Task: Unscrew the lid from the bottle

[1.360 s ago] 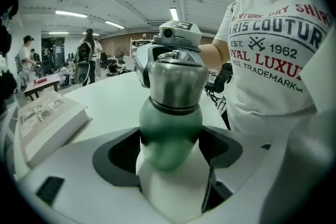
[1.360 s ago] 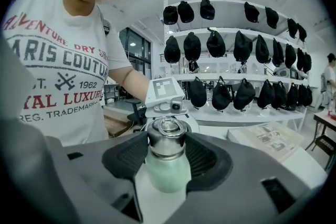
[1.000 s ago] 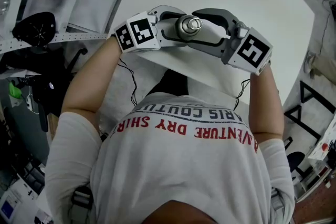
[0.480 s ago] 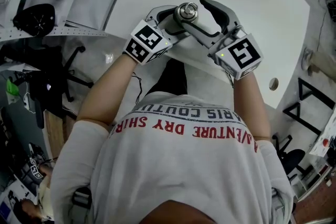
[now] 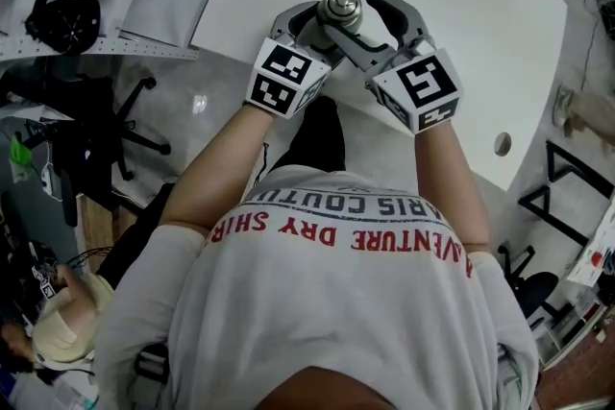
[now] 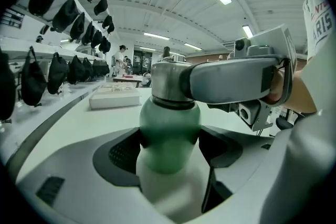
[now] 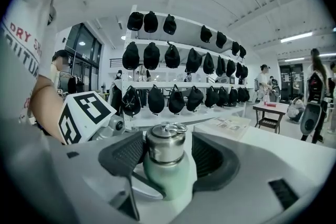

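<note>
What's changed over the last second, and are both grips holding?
Both grippers pivoted around the bottle, marker cubes swinging closer together; the bottle sits higher in the head view. Unchanged: left gripper shut on the green body, right gripper shut on the steel lid, lid still on. Thread progress can't be judged.

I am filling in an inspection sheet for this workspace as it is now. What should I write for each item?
Surface: white table with a rounded corner.
Job's things: green bottle upright, steel lid seated on its neck.
Clutter: flat white package near the table's far edge.
Grippers: left gripper shut on the green bottle's body; right gripper shut on the steel lid.
Cables: one thin dark cable, it seems, beside the left forearm.
Surroundings: racks of dark caps, an office chair, people far behind.
</note>
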Demonstrator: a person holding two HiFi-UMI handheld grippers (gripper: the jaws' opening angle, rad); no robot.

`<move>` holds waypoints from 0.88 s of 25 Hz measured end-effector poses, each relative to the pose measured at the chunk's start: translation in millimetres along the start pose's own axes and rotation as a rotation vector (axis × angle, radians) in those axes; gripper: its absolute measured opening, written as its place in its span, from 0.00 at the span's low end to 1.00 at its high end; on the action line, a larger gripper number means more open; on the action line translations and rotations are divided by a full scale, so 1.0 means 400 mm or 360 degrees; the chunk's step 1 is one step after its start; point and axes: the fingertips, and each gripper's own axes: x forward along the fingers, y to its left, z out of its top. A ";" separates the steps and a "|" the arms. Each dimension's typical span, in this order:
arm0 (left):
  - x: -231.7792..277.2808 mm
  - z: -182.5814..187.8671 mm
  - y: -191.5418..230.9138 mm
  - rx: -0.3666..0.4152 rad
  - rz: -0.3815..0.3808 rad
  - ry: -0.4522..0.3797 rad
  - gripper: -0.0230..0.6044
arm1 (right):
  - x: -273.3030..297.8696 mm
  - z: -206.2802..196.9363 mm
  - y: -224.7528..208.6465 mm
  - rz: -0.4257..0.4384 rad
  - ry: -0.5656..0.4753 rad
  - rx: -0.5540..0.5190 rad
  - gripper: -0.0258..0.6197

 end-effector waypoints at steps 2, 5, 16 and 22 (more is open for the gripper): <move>0.001 0.002 -0.006 -0.0002 0.0011 -0.0003 0.62 | -0.001 -0.001 -0.001 -0.0013 0.0010 0.0004 0.49; 0.001 0.003 -0.010 -0.0003 0.0019 -0.0004 0.62 | 0.003 -0.007 0.000 -0.0016 0.0029 0.0005 0.48; 0.000 0.000 0.000 0.0016 -0.0009 -0.0005 0.62 | 0.023 -0.006 0.006 0.0039 0.0038 -0.0025 0.44; -0.001 0.001 -0.009 0.0095 -0.0143 0.0011 0.62 | 0.015 -0.007 0.007 0.0138 0.0063 -0.0044 0.44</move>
